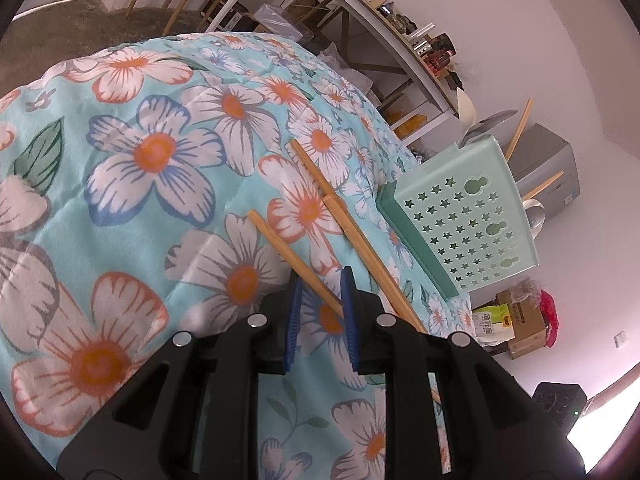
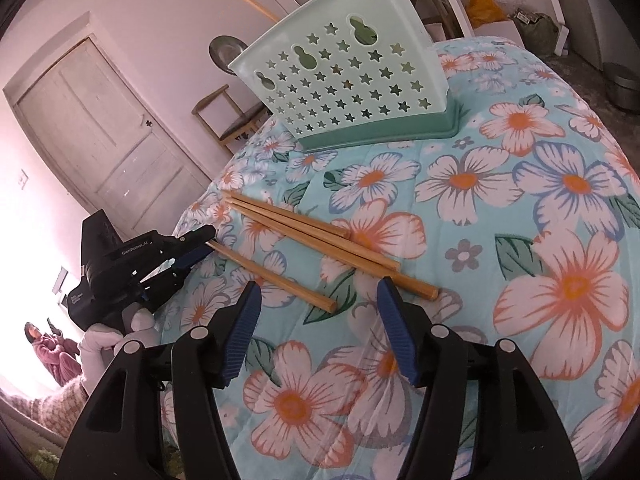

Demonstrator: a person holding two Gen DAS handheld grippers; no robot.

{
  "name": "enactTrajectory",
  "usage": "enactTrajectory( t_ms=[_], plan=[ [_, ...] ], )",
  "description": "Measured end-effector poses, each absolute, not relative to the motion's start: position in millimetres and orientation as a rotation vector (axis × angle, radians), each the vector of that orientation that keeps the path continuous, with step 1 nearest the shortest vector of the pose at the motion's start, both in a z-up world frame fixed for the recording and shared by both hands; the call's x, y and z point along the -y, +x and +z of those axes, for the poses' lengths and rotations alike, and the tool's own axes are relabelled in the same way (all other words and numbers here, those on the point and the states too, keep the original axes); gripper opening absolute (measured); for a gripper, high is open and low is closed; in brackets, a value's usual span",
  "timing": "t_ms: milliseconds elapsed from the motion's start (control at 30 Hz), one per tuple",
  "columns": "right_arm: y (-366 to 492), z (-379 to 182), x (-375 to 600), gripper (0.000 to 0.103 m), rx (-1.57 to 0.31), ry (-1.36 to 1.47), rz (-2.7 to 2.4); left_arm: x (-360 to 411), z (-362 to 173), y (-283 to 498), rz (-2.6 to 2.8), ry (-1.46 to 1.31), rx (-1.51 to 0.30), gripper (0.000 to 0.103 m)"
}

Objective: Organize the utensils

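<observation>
Left hand-held gripper (image 1: pixel 320 284) nipping one chopstick (image 1: pixel 294 260) on the floral surface (image 1: pixel 160 148), right hand-held gripper (image 2: pixel 318 306) open over another chopstick (image 2: pixel 276 278), green utensil basket (image 2: pixel 344 76) beyond

"genrobot.ai" on the left gripper (image 2: pixel 199 249) body

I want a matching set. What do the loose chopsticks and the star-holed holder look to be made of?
Chopsticks: apparently bamboo or light wood, matte tan with faint lengthwise grain and square-cut ends. Holder: looks like moulded plastic, smooth pale mint with clean star cutouts, on a darker green base.
</observation>
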State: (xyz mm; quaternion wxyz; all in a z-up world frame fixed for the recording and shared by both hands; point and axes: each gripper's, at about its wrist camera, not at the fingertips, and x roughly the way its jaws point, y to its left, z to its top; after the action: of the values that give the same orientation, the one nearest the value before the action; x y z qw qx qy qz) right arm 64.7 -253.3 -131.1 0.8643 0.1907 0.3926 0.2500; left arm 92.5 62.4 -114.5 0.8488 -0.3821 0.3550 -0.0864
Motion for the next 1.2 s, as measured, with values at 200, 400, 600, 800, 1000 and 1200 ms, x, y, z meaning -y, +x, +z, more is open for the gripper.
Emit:
enactTrajectory(
  t_ms=[200,400,600,800,1000,1200],
  plan=[
    [65.8,-127.1,251.4,0.059,-0.843,0.393,0.508,-68.9,-114.1,91.3,-0.2,-0.83,-0.739,0.019],
    [68.3,-120.8,244.8,0.059,-0.876,0.395,0.474,-75.6,-115.4,90.1,-0.215,-0.847,-0.732,0.019],
    [68.5,-96.3,230.2,0.059,-0.866,0.373,0.423,-79.2,-116.4,88.0,-0.22,-0.86,-0.727,0.018],
    [74.7,-74.3,223.6,0.059,-0.844,0.372,0.378,-82.2,-117.4,86.0,-0.232,-0.881,-0.716,0.018],
    [89.8,-66.6,219.9,0.059,-0.844,0.451,0.325,-84.7,-118.1,85.2,-0.238,-0.89,-0.714,0.018],
    [106.5,-72.2,211.4,0.059,-0.87,0.501,0.293,-89.7,-120.0,83.3,-0.262,-0.91,-0.706,0.018]
  ],
)
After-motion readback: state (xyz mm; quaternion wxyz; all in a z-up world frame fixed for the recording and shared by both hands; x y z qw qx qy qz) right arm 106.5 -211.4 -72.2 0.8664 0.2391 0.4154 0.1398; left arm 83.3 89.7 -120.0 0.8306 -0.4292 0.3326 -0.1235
